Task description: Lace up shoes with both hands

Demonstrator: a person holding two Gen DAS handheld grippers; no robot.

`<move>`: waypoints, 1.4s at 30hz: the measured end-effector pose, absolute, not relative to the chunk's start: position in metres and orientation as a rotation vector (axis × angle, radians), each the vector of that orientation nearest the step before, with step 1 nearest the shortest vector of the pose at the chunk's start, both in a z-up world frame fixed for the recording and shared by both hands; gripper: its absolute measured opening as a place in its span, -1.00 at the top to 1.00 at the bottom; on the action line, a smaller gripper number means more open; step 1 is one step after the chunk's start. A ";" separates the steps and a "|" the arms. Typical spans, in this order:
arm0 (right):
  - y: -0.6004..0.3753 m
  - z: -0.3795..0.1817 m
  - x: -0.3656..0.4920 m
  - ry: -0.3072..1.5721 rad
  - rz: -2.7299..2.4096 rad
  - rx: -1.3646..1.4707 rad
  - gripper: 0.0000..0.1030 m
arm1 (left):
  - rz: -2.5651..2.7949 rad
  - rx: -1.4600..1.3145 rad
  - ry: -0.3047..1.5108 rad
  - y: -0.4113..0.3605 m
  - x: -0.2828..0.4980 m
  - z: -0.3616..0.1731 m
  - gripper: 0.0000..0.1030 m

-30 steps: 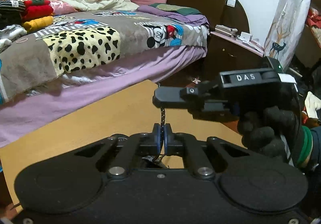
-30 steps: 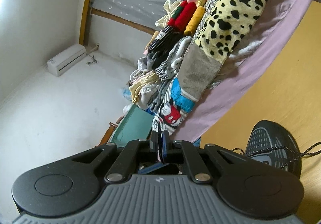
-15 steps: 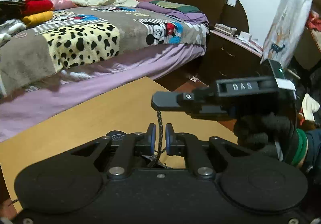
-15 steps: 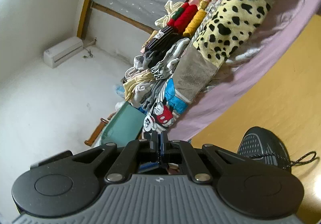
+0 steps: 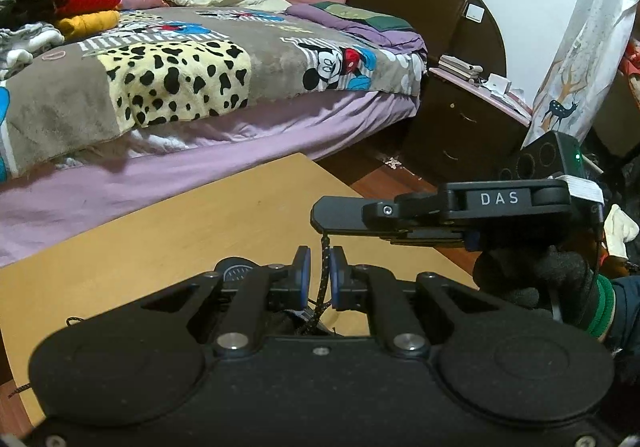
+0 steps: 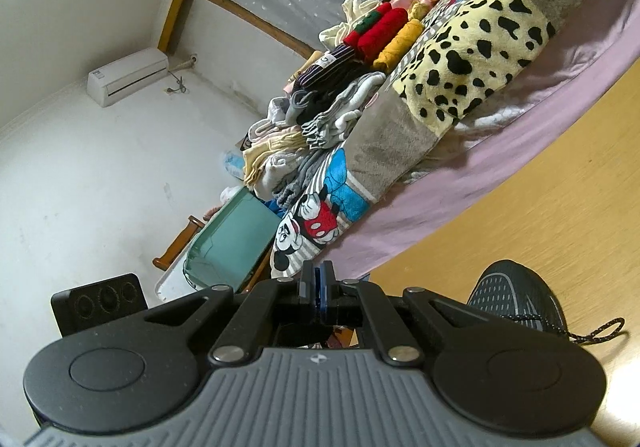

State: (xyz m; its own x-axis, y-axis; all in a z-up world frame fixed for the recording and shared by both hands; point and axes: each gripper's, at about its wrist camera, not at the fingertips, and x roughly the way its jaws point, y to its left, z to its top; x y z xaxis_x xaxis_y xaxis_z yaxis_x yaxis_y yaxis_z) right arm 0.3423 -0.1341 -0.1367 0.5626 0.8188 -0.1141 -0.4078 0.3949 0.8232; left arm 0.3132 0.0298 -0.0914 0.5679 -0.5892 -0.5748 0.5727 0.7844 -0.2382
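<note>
On the wooden table [image 5: 180,231] a black mesh shoe [image 6: 516,299] lies low in the right wrist view; only a dark rounded part of the shoe [image 5: 236,270] shows behind my left fingers. A black speckled shoelace [image 5: 325,267] rises from the shoe between the blue pads of my left gripper [image 5: 321,275]. These stand slightly apart and do not press it. The lace runs up to my right gripper [image 5: 320,215], which lies sideways just above and is shut on its upper end. In its own view the right gripper [image 6: 319,283] has its pads together. A lace loop [image 6: 600,331] hangs off the shoe.
A bed [image 5: 200,95] with patterned blankets and folded clothes runs along the table's far side. A dark nightstand [image 5: 460,135] stands at the right beyond the table's corner. A gloved hand [image 5: 532,279] holds the right gripper. A loose lace end [image 5: 20,389] lies at the table's left edge.
My left gripper's pads, pressed on the lace a second ago, have parted a little and the lace now runs free between them. The right gripper has rolled slightly and stays on the lace.
</note>
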 end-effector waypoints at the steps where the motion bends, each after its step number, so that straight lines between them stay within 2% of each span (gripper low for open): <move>1: -0.134 -0.137 0.342 0.566 0.834 0.841 0.92 | -0.684 -0.028 0.685 0.030 0.313 -0.092 0.88; 8: -0.133 -0.137 0.343 0.573 0.848 0.852 0.92 | -0.642 -0.023 0.653 0.036 0.312 -0.090 0.98; 10: -0.135 -0.138 0.344 0.575 0.838 0.865 0.85 | -0.585 -0.033 0.628 0.046 0.314 -0.084 0.98; 23: -0.161 -0.155 0.355 0.623 0.609 0.863 0.85 | 0.256 -0.071 0.254 0.190 0.288 -0.006 0.98; 27: -0.141 -0.155 0.358 0.686 0.588 0.691 0.85 | 0.215 -0.057 0.269 0.186 0.291 -0.011 0.98; 33: -0.085 -0.149 0.351 0.739 0.616 0.198 0.85 | 0.034 0.125 0.349 0.137 0.307 -0.039 0.98; 42: -0.041 -0.159 0.343 0.802 0.706 -0.114 0.85 | -0.185 0.369 0.465 0.082 0.315 -0.106 0.98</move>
State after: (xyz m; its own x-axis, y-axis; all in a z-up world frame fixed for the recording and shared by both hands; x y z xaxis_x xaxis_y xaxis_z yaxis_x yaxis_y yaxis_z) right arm 0.3427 -0.0410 -0.1588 0.4816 0.5364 -0.6930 -0.6195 0.7678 0.1637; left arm 0.3146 0.0821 -0.1055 0.8788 -0.0901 -0.4687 0.2562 0.9176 0.3039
